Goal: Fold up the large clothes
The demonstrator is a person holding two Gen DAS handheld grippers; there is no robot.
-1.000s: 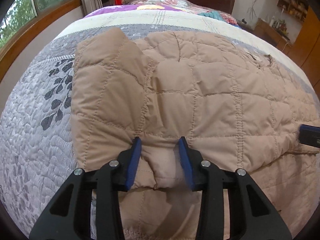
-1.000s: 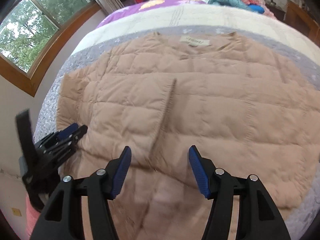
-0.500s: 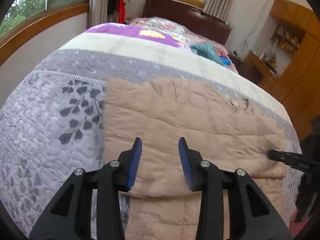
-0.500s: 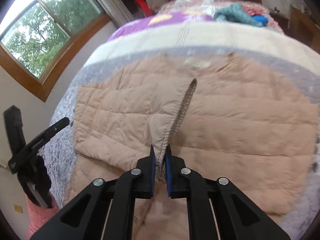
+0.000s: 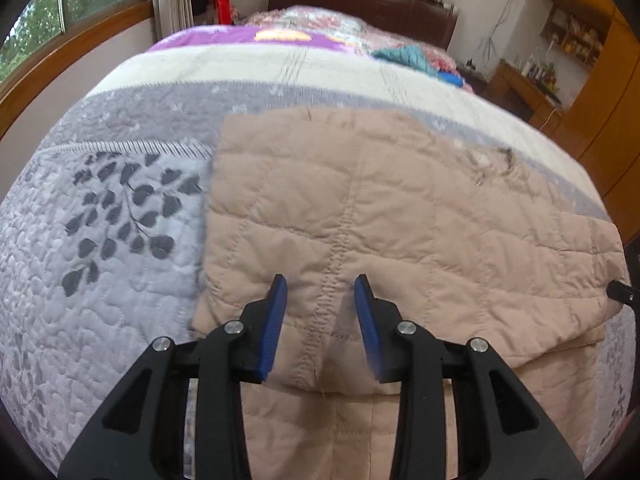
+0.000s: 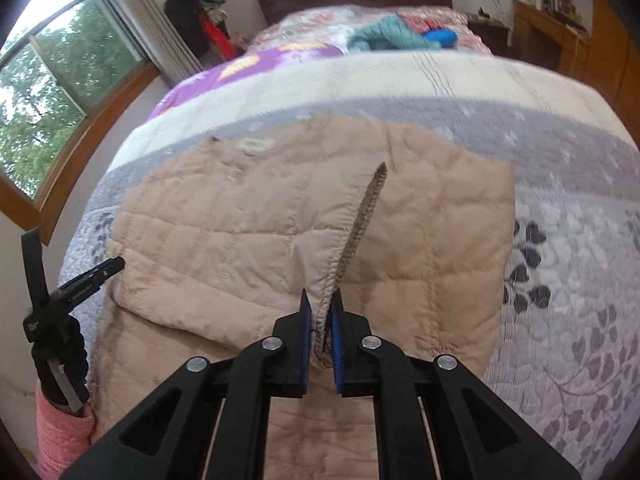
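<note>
A beige quilted jacket (image 5: 380, 216) lies partly folded on the bed; it also shows in the right wrist view (image 6: 224, 240). My left gripper (image 5: 320, 296) is open and empty, just above the jacket's near folded edge. My right gripper (image 6: 320, 312) is shut on the jacket's ribbed sleeve cuff (image 6: 362, 220) and holds it raised over the folded body. The left gripper also appears at the left edge of the right wrist view (image 6: 80, 284).
The bed has a grey quilted bedspread with a dark leaf print (image 5: 120, 216), then cream and purple bands. Teal and blue clothes (image 6: 392, 32) lie near the dark headboard. A window is on the left and wooden cabinets (image 5: 592, 64) on the right.
My right gripper closed on the sleeve cuff and lifted it over the jacket. My left gripper let go of the jacket edge and pulled back, still open.
</note>
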